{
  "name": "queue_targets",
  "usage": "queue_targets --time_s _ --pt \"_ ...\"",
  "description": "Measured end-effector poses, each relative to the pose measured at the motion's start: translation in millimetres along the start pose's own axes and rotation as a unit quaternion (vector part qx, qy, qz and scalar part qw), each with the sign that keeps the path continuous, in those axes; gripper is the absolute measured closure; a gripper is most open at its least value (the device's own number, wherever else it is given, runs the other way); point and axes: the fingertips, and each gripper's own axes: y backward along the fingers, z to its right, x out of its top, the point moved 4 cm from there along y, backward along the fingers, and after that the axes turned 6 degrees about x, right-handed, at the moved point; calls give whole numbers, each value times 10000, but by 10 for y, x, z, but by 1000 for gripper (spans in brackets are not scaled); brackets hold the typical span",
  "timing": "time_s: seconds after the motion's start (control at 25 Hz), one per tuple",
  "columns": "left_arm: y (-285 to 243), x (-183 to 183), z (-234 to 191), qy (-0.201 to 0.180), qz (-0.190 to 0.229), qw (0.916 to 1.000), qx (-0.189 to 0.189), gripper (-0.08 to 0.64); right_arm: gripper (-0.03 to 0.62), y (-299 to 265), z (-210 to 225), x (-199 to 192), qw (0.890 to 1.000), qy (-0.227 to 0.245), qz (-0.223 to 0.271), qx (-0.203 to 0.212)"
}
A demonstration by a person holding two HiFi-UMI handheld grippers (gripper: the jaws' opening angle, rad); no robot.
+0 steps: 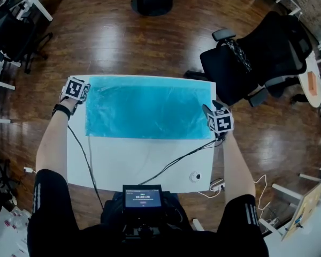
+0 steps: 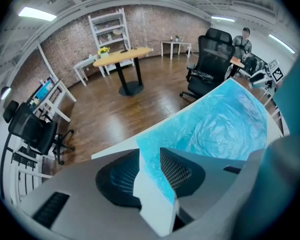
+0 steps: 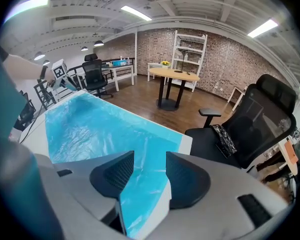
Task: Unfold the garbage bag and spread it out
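Left gripper view: tool [image 2: 150, 159] half-spread over bag [image 2: 225, 119] corner.

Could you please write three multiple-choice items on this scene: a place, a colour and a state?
1. Where on the white table does the garbage bag lie?
A. near edge
B. far half
C. underneath it
2. What colour is the garbage bag?
A. black
B. yellow
C. light blue
3. The garbage bag is:
A. spread flat
B. rolled up
C. balled up
Answers: 1 B, the head view shows bare tabletop on the near side; 2 C, every view shows it light blue; 3 A, it lies as one flat sheet.
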Motion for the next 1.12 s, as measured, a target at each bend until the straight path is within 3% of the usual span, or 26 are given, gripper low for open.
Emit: queue_targets --time_s 0.32,0.56,0.88,1.12 --pt "-195 171 5 -150 -118 9997 -131 420 359 -101 458 183 9991 -392 170 -5" --pt "-375 143 -69 -220 -301 9992 -144 420 362 -284 598 371 9997 -234 106 6" --pt "-565 83 -16 -464 -611 9968 -243 420 362 -629 684 289 9992 -220 -204 254" --pt "-597 117 67 -503 -613 9959 -445 448 361 -786 758 299 9958 -712 -156 556"
